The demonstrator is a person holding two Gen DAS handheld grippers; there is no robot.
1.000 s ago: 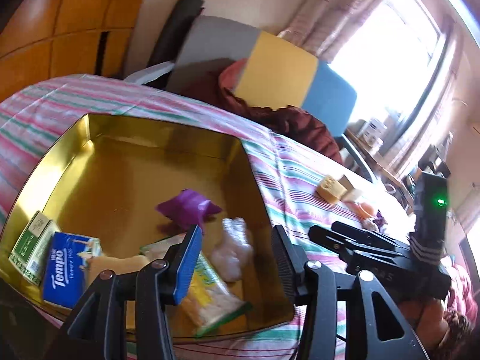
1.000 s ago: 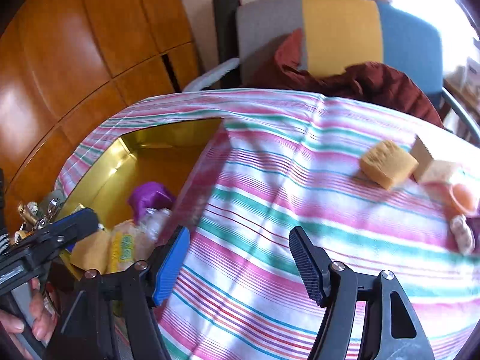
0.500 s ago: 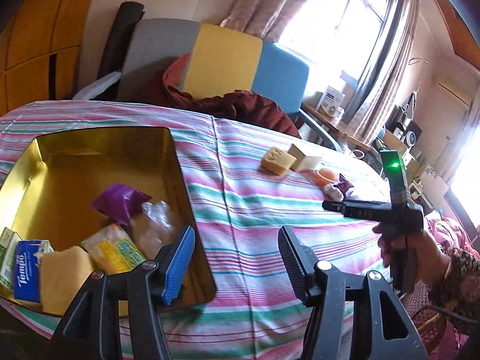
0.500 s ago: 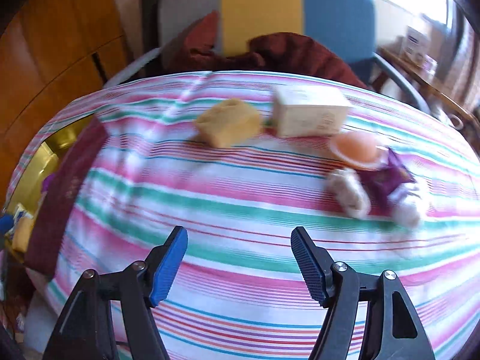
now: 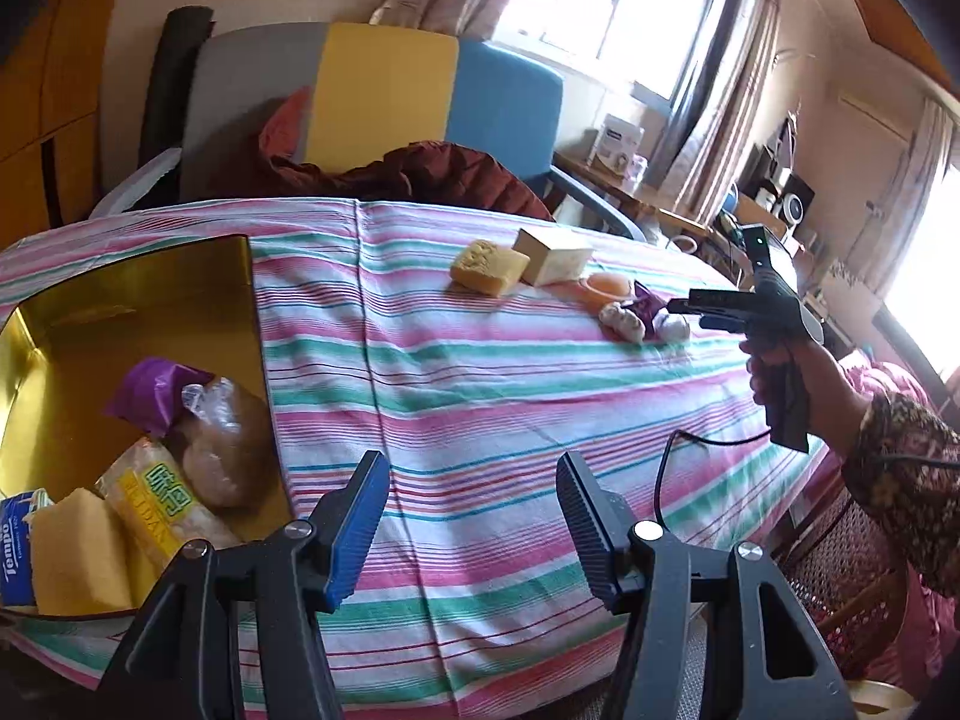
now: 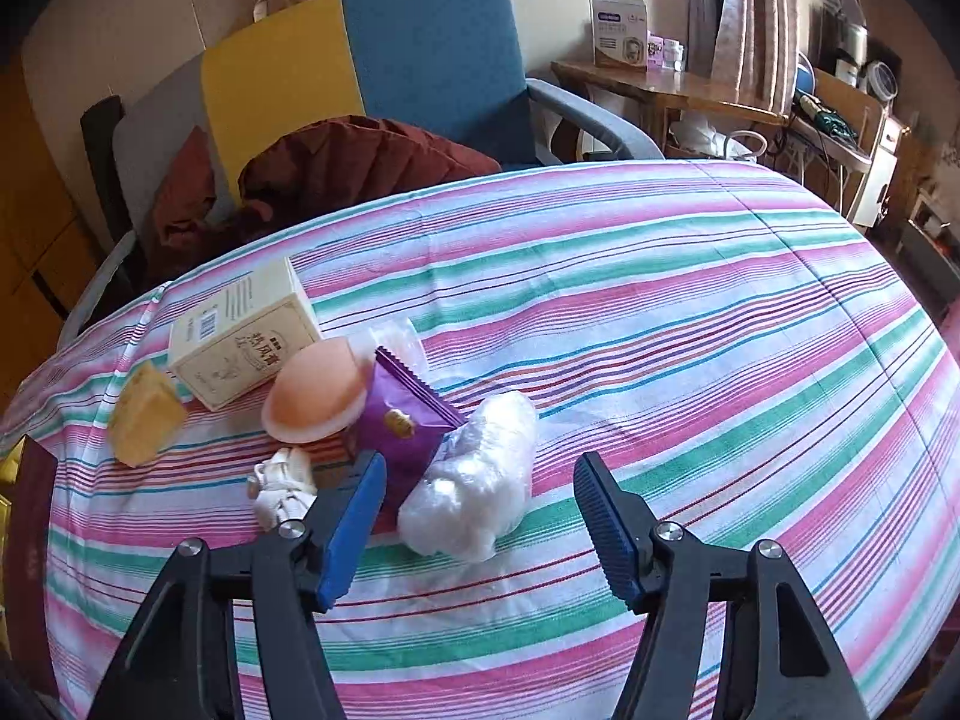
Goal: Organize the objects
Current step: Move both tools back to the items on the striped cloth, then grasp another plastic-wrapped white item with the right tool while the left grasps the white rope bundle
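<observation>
A gold tin box (image 5: 180,300) at the table's left holds a purple packet (image 5: 147,390), a clear bag (image 5: 222,450), a yellow snack pack (image 5: 162,510), a sponge and a Tempo tissue pack (image 5: 12,546). My left gripper (image 5: 471,516) is open and empty over the striped cloth beside the box. My right gripper (image 6: 477,516) is open and empty, just short of a white plastic-wrapped bundle (image 6: 474,480). Beside the bundle lie a purple packet (image 6: 402,420), an orange puff (image 6: 315,390), a cream carton (image 6: 246,333), a yellow sponge (image 6: 144,420) and a small white wrapped item (image 6: 282,486).
The striped tablecloth (image 6: 660,330) covers the table, with open cloth to the right. A grey, yellow and blue chair (image 6: 360,72) with a maroon garment (image 6: 360,162) stands behind. A wooden side table (image 6: 660,84) with boxes is at the back right.
My right gripper swung from the box side to the object cluster and closed in on the white bundle. My left gripper pulled away from over the box toward the table's middle.
</observation>
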